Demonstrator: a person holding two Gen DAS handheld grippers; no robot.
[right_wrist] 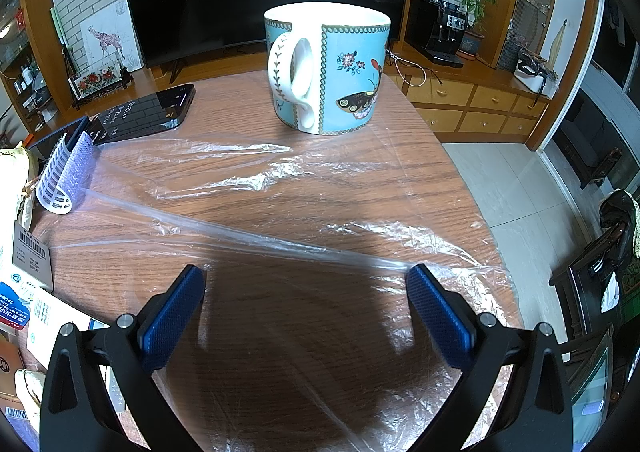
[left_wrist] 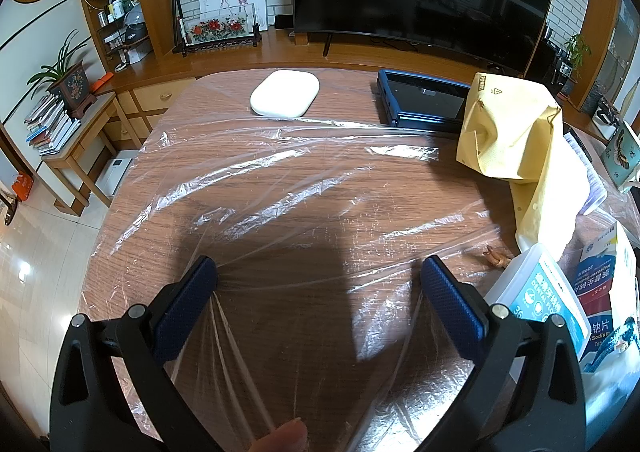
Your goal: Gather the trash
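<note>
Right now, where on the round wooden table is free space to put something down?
Free: the film-covered middle of the round wooden table, between the white oval case and the left fingers; also the stretch before the blue butterfly mug. Crowded: the side with the crumpled yellow paper bag and the medicine boxes.

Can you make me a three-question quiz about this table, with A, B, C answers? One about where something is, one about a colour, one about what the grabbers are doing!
1. Where is the white oval case?
A. on the table's far side, left of the tablet
B. inside the mug
C. on the floor

2. What is the mug's main outside colour?
A. red
B. light blue
C. black

3. How are the left gripper's fingers?
A. shut on the mug
B. spread apart over the clear plastic bag
C. clamped on the tablet

Answers: 1 A, the case lies beside the tablet. 2 B, blue panels with a butterfly. 3 B, the pads stand wide apart.
</note>
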